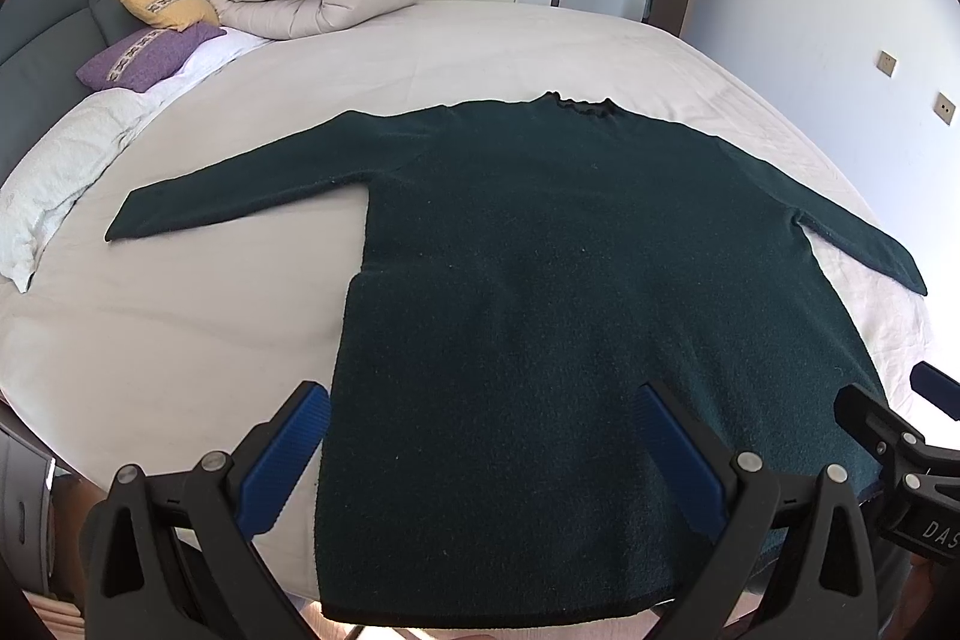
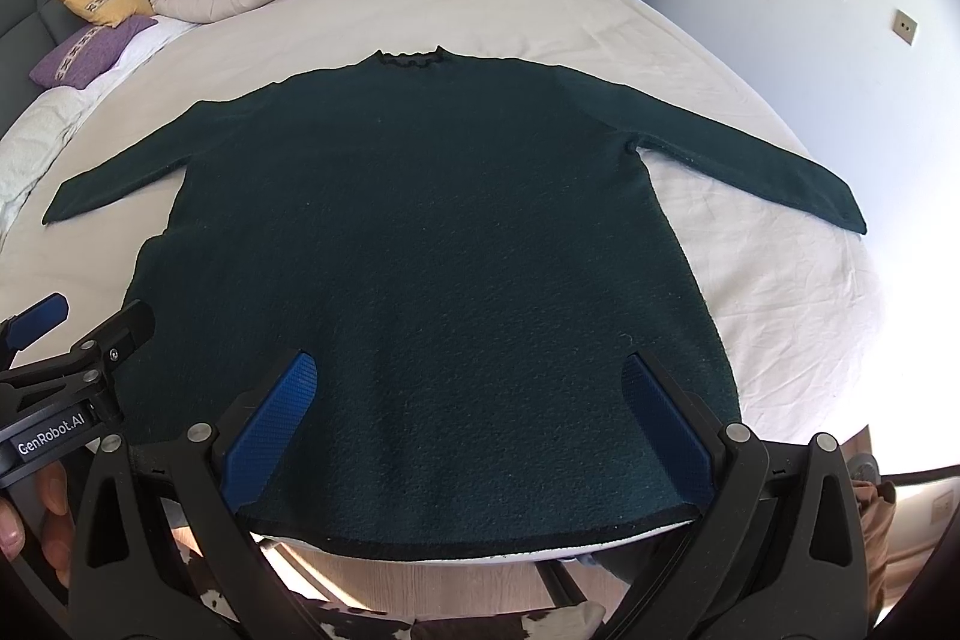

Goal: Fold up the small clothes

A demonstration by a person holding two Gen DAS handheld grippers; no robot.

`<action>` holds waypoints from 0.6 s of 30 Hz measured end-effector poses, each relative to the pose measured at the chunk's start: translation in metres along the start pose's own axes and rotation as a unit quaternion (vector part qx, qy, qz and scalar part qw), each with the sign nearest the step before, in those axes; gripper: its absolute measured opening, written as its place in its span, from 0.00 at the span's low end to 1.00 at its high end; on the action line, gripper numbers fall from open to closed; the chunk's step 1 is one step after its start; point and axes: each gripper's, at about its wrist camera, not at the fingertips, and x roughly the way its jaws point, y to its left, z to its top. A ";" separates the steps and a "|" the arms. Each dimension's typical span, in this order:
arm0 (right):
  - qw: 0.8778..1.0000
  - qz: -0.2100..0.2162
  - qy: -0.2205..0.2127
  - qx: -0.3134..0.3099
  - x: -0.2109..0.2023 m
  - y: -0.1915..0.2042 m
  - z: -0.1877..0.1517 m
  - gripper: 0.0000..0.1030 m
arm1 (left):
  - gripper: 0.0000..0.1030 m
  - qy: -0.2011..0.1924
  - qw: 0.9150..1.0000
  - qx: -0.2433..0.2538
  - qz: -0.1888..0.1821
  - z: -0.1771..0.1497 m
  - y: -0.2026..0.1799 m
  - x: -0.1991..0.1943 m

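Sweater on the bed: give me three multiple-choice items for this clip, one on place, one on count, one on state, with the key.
1. Where does the sweater's hem lie?
A. at the bed's near edge, toward the tools
B. against the headboard
C. under the rolled duvet

2. How many coloured cushions sit by the headboard?
A. one
B. two
C. four

3. How does the sweater lie?
A. folded in half
B. bunched in a heap
C. spread flat, both sleeves out to the sides

Key: 1 A, the hem runs along the near edge between the fingers of the right tool. 2 B, a yellow cushion and a purple cushion. 3 C, both sleeves extend sideways with no fold; the left tool and the right tool are open and hold nothing.
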 end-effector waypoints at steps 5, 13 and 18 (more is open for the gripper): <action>1.000 0.001 0.001 0.000 0.001 0.000 0.001 1.00 | 1.00 0.001 1.000 -0.002 -0.001 0.001 0.002 0.000; 1.000 0.001 0.002 0.000 0.001 0.000 0.001 1.00 | 1.00 0.001 1.000 -0.003 -0.003 0.001 0.004 0.002; 1.000 0.001 0.003 0.000 0.002 0.002 0.001 1.00 | 1.00 0.003 1.000 -0.006 -0.004 0.000 0.006 0.003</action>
